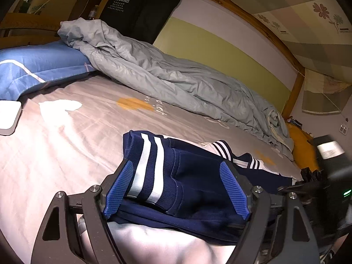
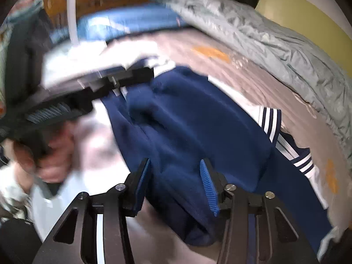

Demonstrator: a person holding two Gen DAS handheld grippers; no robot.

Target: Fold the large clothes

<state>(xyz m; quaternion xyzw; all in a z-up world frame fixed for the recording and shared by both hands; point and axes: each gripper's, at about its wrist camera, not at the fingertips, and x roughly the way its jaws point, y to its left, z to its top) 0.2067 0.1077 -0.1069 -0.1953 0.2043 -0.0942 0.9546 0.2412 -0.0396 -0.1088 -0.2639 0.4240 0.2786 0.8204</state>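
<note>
right claw astride navy garment

A bed with a grey printed sheet carries a navy jacket with white stripes, a crumpled grey duvet along the wall side, a blue pillow and a white box near the pillow.
</note>
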